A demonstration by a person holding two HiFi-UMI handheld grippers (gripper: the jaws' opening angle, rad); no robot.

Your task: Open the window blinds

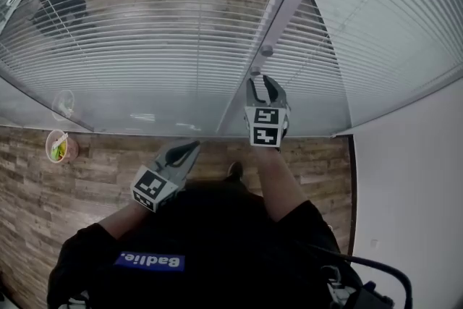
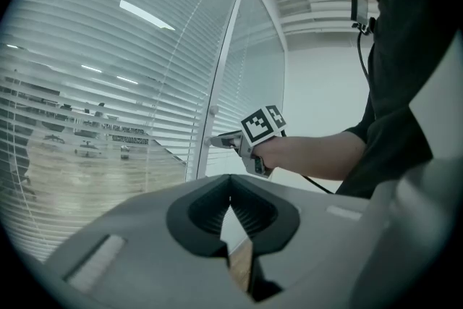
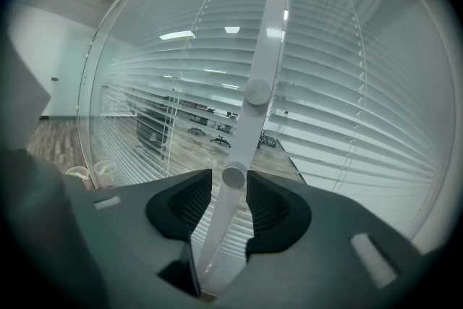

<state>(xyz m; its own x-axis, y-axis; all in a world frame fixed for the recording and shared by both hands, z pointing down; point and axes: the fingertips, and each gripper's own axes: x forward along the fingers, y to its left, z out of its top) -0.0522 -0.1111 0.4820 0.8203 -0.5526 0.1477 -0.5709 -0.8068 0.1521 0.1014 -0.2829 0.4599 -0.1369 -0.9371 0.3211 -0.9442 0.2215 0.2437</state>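
Blinds (image 1: pixel 159 47) are lowered over the glass on both sides of the white frame post (image 1: pixel 283 2). A round knob (image 3: pixel 234 176) on the post sits between the right hand-held gripper (image 1: pixel 261 80) jaws, which are open and flank it without clamping. A second knob (image 3: pixel 257 92) is at its 12 o'clock. The left hand-held gripper (image 1: pixel 194 146), at the right one's 7 o'clock, is closed and empty. A cup (image 1: pixel 61 147) is on the floor (image 1: pixel 43 199) at 9 o'clock.

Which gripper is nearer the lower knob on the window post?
Right. The right gripper has its open jaws either side of the lower knob; the left gripper hangs back, low beside the person's body.
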